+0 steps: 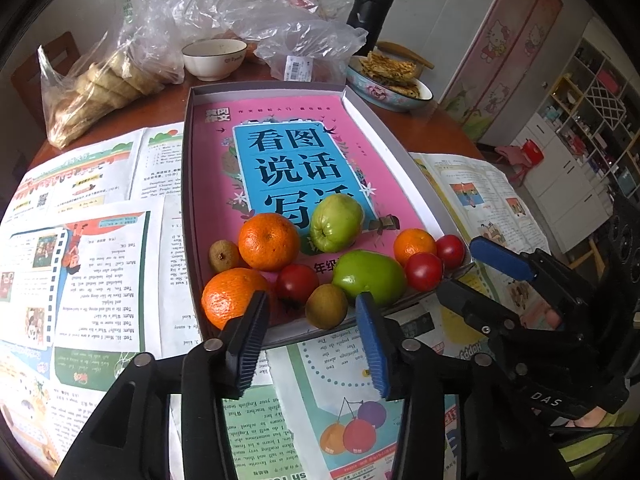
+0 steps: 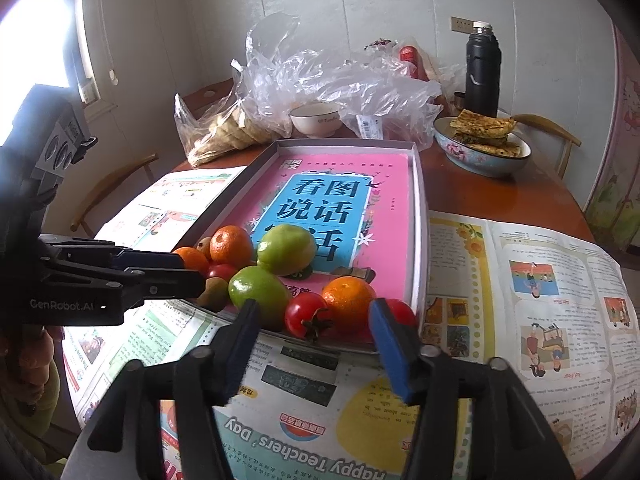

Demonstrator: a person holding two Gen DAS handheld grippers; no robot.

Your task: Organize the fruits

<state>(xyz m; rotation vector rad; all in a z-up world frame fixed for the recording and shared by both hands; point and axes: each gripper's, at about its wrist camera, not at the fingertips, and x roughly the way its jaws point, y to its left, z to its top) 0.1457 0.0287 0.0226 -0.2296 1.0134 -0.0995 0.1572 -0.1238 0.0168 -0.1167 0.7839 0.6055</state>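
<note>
1. While the fruits sit mixed together, they all lie inside the shallow box lid [image 1: 192, 184], bunched at its near end on the pink book cover [image 1: 280, 128]: three oranges [image 1: 269, 241], two green apples [image 1: 337, 222], three red tomatoes [image 1: 297, 282] and two small brown fruits [image 1: 326, 306], most of them touching a neighbour.
2. Kinds are interleaved rather than grouped; judged from this, the pile fits either fruit gathered into the lid or fruit awaiting sorting by kind.
3. Just short of the lid's near edge, the left gripper [image 1: 312, 340] hangs with its jaws spread wide and nothing between them, aimed at the nearest orange and brown fruit.
4. Toward the lid's right near corner, the right gripper [image 2: 312, 344] is likewise spread and empty, facing a tomato and the small orange [image 2: 347, 300]; such a stance probably suits a reach into the pile.
5. Under the lid, printed newspaper sheets [image 2: 520, 280] cover a round wooden table [image 2: 500, 196].
6. Beyond the lid's far end stand a white bowl [image 1: 214, 58], clear plastic bags [image 1: 280, 20], a dish of flatbread [image 1: 390, 78] and a black flask [image 1: 370, 6]; pale walls lie behind.
</note>
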